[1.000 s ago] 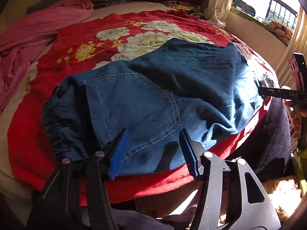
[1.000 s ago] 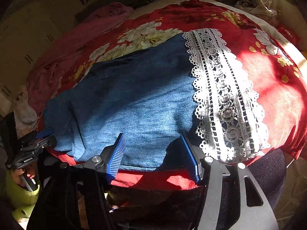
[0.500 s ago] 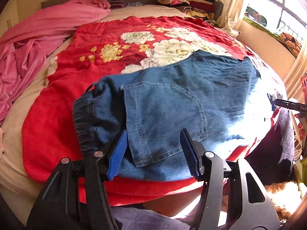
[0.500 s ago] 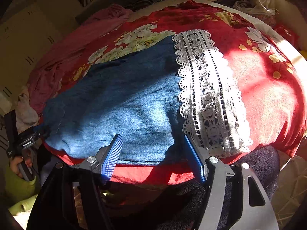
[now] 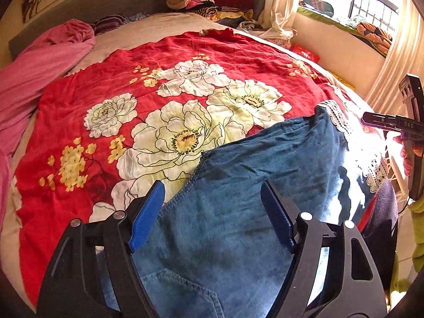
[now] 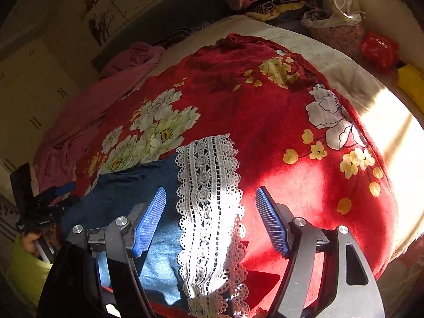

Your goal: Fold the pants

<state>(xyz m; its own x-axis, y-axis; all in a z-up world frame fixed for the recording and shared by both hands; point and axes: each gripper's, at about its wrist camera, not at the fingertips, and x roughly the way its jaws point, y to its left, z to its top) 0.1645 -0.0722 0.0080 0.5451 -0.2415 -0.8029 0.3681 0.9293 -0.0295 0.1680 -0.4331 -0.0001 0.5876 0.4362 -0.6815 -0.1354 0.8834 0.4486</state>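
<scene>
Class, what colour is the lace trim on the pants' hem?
White lace trim, clearest in the right wrist view.

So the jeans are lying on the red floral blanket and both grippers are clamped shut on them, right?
Not quite. The jeans do lie on the red floral blanket, but both wrist views show the left gripper and right gripper with jaws open over the denim and lace hem.

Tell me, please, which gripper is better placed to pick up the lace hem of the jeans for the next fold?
Right. The right gripper is open with the lace hem directly between its fingers; the left gripper is open over the denim.
</scene>
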